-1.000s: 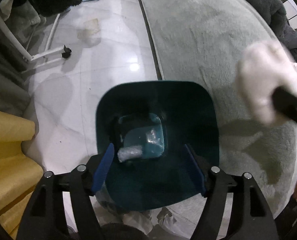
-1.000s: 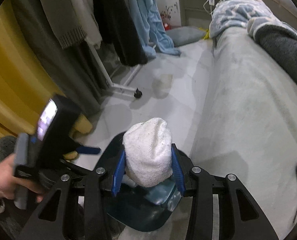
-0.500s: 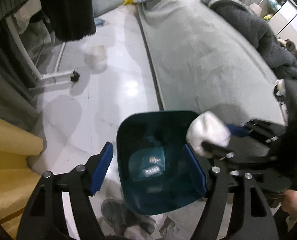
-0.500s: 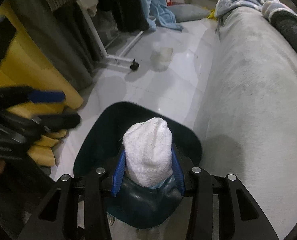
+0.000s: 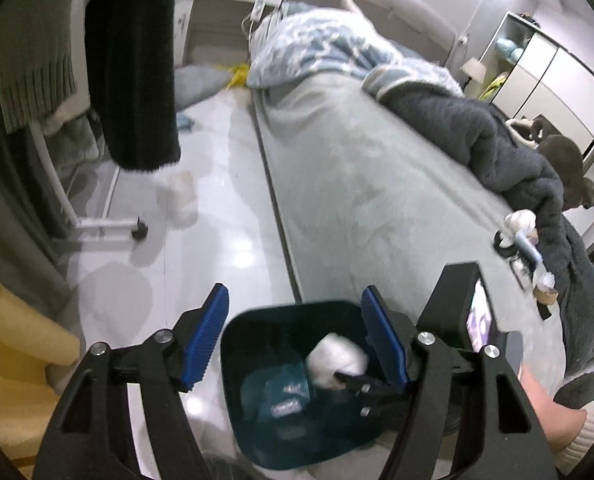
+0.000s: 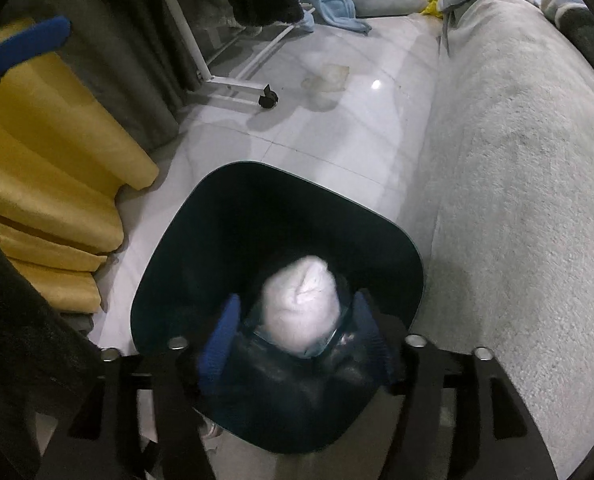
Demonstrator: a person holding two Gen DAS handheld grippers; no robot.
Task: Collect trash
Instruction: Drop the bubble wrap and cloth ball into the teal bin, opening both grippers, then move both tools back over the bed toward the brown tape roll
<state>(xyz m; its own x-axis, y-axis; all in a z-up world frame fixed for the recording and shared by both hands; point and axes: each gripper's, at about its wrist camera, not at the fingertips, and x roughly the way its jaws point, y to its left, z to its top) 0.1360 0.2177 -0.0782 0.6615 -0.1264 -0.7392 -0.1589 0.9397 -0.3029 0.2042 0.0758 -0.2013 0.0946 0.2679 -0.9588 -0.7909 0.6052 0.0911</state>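
A dark teal trash bin stands on the white tile floor beside the bed. My right gripper points down into the bin and its jaws are opening. The white wad sits blurred between the blue pads, which no longer press on it. In the left wrist view the same wad shows inside the bin, above a teal wrapper. My left gripper hovers above the bin's near side, its jaws closing slightly with nothing between them.
The grey bed runs along the right, with a dark blanket, a white tissue and a cardboard tube on it. A yellow curtain and a wheeled clothes rack stand left. A pale scrap lies on the floor.
My right gripper sank into the bin and its pads came apart from the white wad. My left gripper rose and tilted up, bringing more of the bed into view.
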